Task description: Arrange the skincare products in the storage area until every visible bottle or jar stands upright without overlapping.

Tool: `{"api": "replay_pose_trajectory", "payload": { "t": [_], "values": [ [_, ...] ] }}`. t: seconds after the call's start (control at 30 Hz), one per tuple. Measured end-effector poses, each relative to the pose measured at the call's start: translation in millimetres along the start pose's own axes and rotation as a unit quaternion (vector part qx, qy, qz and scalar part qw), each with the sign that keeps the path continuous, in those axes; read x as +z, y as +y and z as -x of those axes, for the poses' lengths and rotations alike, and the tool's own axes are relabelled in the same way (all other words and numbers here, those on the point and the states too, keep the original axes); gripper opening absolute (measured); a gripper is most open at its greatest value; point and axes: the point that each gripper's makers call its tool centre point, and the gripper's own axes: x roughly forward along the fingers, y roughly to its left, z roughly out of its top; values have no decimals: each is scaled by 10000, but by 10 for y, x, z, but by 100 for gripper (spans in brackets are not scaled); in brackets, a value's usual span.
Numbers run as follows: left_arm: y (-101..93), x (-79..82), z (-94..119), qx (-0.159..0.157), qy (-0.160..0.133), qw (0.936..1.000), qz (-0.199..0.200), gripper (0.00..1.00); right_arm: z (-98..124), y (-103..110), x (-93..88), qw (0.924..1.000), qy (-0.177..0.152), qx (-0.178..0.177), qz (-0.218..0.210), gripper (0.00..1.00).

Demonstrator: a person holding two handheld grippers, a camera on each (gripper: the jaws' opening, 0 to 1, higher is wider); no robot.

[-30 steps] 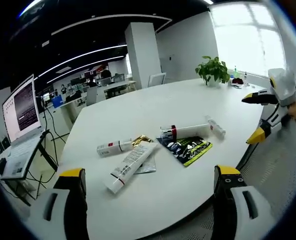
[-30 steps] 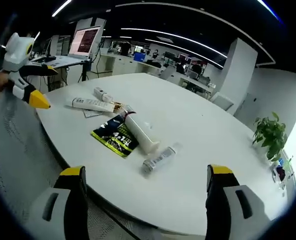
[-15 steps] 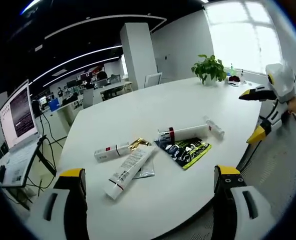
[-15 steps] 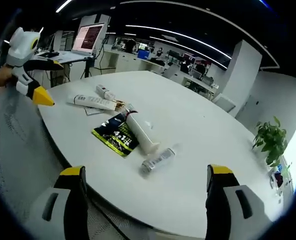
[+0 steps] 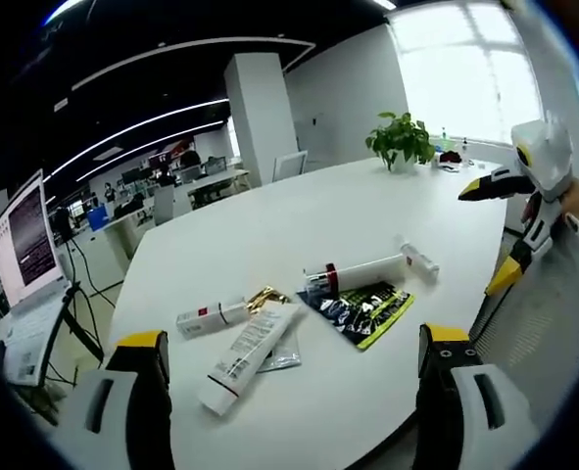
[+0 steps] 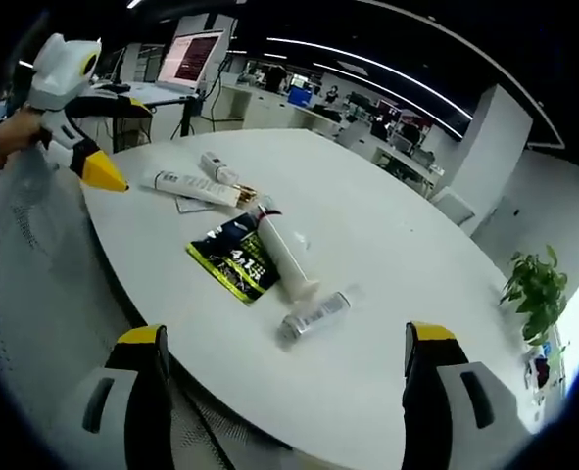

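White tubes (image 5: pixel 245 345) lie flat — well ahead of both wide-open, empty claws (image 5: pixel 287 392).

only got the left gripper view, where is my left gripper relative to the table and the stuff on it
Observer: In the right gripper view the left gripper hangs at the table edge, held by a hand. Its jaws are open and point toward the long white tube.
Operator: ok and the small tube by the white bottle, are they touching
Observer: From that side a thin strip of table seems to show between the small tube and the end of the white bottle, so they look just apart. Both lie on their sides.
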Motion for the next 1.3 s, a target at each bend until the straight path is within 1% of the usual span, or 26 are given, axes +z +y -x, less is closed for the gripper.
{"api": "replay_pose_trajectory", "payload": {
  "t": [0.2, 0.27, 0.37, 0.53, 0.8, 1.07, 1.3],
  "values": [
    [16, -27, -69, -34, 35, 10000, 23, 99, -21, -49, -6, 9999, 117, 82, 70, 100],
    [20, 0, -81, -27, 29, 10000, -1, 99, -36, -62, 7, 9998, 128, 105, 97, 100],
    [23, -8, -108, -50, 29, 10000, 27, 99, -54, -80, 65, 9998, 62, 106, 129, 100],
    [9, -4, -141, -121, -17, 9998, 184, 99, -101, -102, 123, 9995, 93, 122, 259, 100],
    [32, 3, -178, -136, -43, 9997, 183, 99, -173, -117, 211, 9992, 100, 222, 330, 100],
    [26, -29, -178, -169, -35, 9996, 241, 99, -253, -123, 307, 9986, 115, 374, 354, 100],
    [29, -50, -171, -173, -21, 9995, 257, 99, -378, -140, 376, 9978, 149, 460, 445, 100]
  ]
}}
